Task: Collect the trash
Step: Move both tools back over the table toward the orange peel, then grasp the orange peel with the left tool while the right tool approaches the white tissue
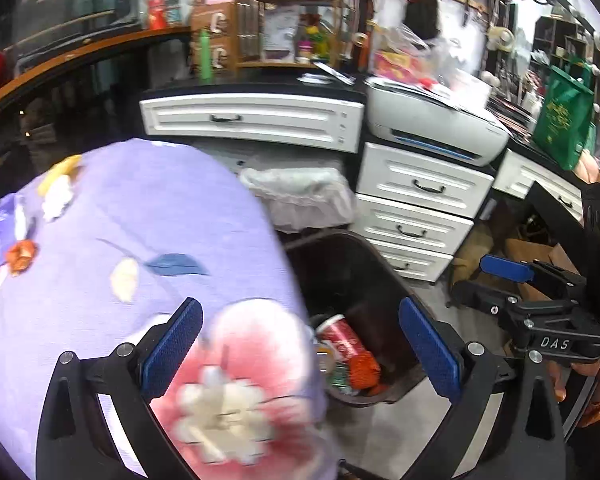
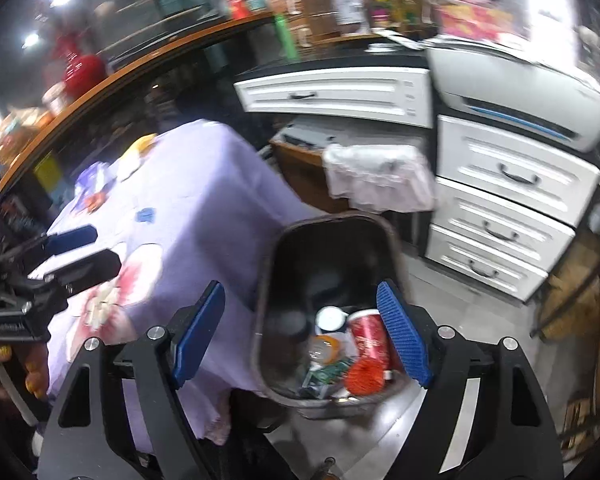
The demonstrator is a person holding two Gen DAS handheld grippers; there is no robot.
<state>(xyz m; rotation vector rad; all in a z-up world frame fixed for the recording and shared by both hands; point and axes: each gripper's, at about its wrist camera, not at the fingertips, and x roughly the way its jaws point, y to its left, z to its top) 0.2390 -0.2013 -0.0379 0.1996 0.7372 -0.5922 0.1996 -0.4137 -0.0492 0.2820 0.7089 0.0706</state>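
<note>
Hovering w/ both grippers, left (image 1: 300, 356) and right (image 2: 304, 340), wide and empty, over the bin (image 2: 268, 280); next scraps (image 1: 20, 254) lay at 10 o'clock on the tablecloth (image 1: 160, 216), so approach low.

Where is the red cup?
The red cup lies in the dark bin on the floor, right of the purple tablecloth, beside an orange net ball.

Left wrist view: looks forward and down along own fingers, over purple tablecloth (image 1: 120, 220) edge, close; trash bin (image 1: 352, 280) right of centre. Right wrist view: same tilt, almost above bin (image 2: 328, 248) mouth, cloth (image 2: 188, 184) at left. Shared: bin, cloth, white drawers (image 1: 416, 208) (image 2: 508, 200), printer (image 1: 432, 120) (image 2: 520, 92). Each view catches other gripper at frame edge.
</note>
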